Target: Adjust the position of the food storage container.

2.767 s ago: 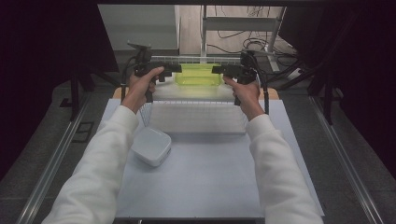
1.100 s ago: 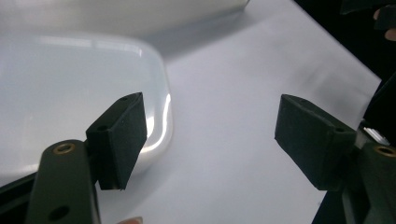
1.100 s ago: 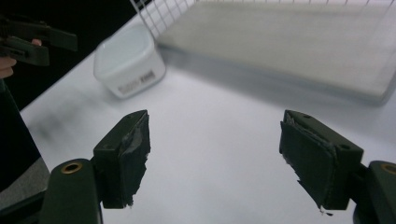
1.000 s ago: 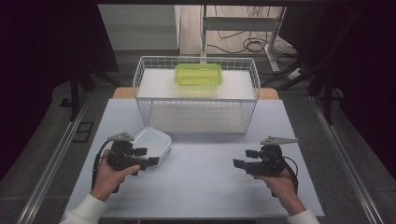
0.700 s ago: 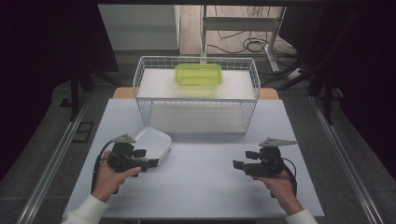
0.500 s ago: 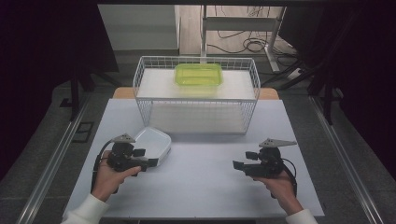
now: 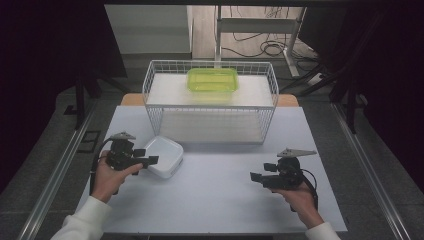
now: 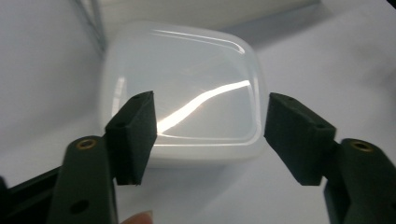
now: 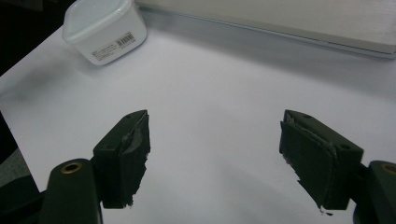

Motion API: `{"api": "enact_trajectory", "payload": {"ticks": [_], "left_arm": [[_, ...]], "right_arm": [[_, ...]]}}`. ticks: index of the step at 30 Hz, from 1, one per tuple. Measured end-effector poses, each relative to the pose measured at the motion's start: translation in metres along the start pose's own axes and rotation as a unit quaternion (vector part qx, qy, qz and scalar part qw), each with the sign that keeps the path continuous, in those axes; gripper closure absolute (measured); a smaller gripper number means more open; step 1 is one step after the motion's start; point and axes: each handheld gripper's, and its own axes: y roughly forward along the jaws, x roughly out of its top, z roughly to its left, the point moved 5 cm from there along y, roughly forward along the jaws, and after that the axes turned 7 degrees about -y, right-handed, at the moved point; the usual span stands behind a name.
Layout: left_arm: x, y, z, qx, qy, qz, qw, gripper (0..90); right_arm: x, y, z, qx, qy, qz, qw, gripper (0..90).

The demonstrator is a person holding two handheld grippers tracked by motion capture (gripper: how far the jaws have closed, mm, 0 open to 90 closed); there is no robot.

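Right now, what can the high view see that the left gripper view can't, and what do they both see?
The high view alone takes in the white wire basket with the green container inside it, plus the right gripper with its jaws open, held over the table by the person's right hand.

The left gripper view alone gives the close look: a bright streak of light across the white container's lid, and a fingertip at the bottom edge.

Both share the white container, the white table, and the left gripper, open just in front of the container.
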Motion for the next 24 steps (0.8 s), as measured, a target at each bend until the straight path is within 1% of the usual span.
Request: {"api": "enact_trajectory", "payload": {"ticks": [1,2,3,4,5,6,8,9,13,15,16,20,22,23,24], "left_arm": [[0.003,-0.001,0.004,0.001,-0.005,0.001,1.0,39.3],[0.007,-0.002,0.008,0.007,-0.007,0.003,0.9999,41.6],[0.01,-0.002,0.012,0.014,-0.009,0.003,0.9999,43.9],[0.013,-0.003,0.015,0.027,-0.01,0.0,0.9996,46.5],[0.016,-0.003,0.018,0.036,-0.01,0.003,0.9993,48.8],[0.018,-0.003,0.021,0.041,-0.009,0.006,0.9991,50.3],[0.023,0.0,0.026,0.044,-0.011,0.01,0.9989,53.8],[0.026,0.001,0.028,0.044,-0.015,0.011,0.9989,56.2],[0.036,0.008,0.038,0.051,-0.014,0.028,0.9982,66.6],[0.041,0.012,0.043,0.067,-0.012,0.037,0.997,74.0],[0.043,0.013,0.046,0.073,-0.014,0.04,0.9965,77.9],[0.05,0.02,0.053,0.081,-0.019,0.05,0.9952,89.2],[0.051,0.026,0.056,0.088,-0.016,0.064,0.9939,89.8],[0.051,0.029,0.059,0.096,-0.012,0.073,0.9926,89.9],[0.051,0.031,0.06,0.1,-0.011,0.076,0.9921,89.9]], "right_arm": [[0.0,0.0,0.0,0.0,0.001,0.0,1.0,24.5],[0.0,0.0,0.0,0.0,0.001,0.0,1.0,24.5],[0.0,0.0,0.0,-0.001,0.0,0.0,1.0,24.5],[0.0,0.0,0.0,-0.001,0.0,0.002,1.0,24.5],[0.0,0.001,-0.001,-0.001,0.0,0.003,1.0,24.5],[0.0,0.001,-0.001,-0.002,0.0,0.003,1.0,24.5],[-0.001,0.001,-0.001,-0.003,0.0,0.004,1.0,24.5],[-0.001,0.001,-0.002,-0.004,-0.002,0.005,1.0,24.5],[-0.002,0.002,-0.003,-0.004,0.001,0.009,0.9999,24.5],[-0.003,0.003,-0.004,-0.006,0.001,0.013,0.9999,24.5],[-0.004,0.004,-0.005,-0.006,0.001,0.014,0.9999,24.5],[-0.005,0.004,-0.006,-0.006,0.002,0.015,0.9999,24.5],[-0.005,0.004,-0.006,-0.006,0.004,0.015,0.9999,24.5],[-0.005,0.004,-0.006,-0.006,0.005,0.017,0.9998,24.5],[-0.005,0.005,-0.006,-0.004,0.005,0.019,0.9998,24.5]]}}
